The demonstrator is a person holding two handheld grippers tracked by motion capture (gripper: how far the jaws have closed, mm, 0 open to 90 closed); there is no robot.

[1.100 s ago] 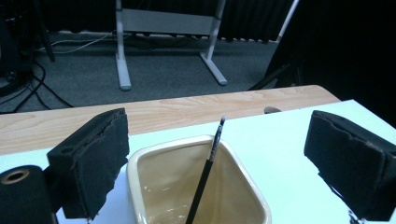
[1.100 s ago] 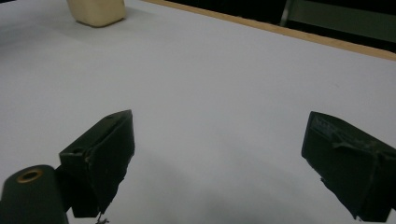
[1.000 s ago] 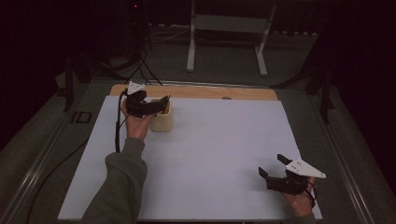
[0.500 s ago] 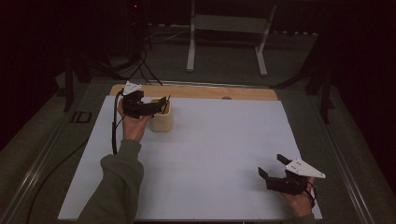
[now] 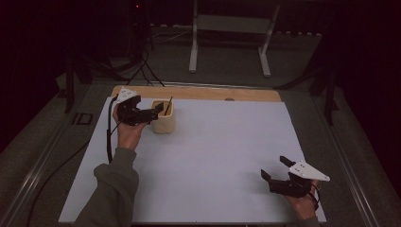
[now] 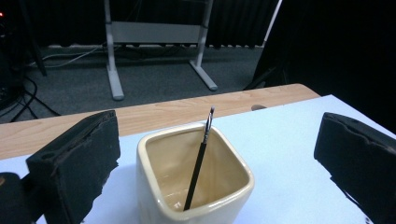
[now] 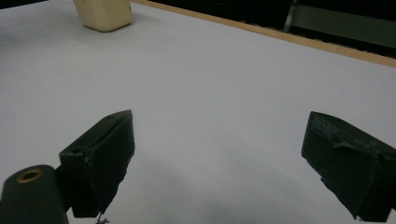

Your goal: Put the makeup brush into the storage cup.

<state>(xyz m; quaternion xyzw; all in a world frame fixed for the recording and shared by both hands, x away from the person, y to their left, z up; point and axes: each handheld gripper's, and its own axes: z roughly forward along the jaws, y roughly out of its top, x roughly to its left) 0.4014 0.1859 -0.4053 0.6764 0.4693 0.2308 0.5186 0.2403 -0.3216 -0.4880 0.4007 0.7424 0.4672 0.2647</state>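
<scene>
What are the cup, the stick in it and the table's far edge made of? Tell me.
Cup: looks like glazed ceramic, cream, thick rounded rim with a soft sheen. Stick: thin, black, with a pale tip; material unclear, possibly a brush or pen. Table's far edge: wood, going by its light visible grain.

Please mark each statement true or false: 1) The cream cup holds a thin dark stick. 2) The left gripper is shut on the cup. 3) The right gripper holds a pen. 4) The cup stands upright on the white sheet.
1) True: the thin dark stick leans inside the cream cup.
2) False: the left gripper is open, its jaws apart on either side of the cup.
3) False: the right gripper is open and holds nothing.
4) True: it stands upright on the white sheet.
</scene>
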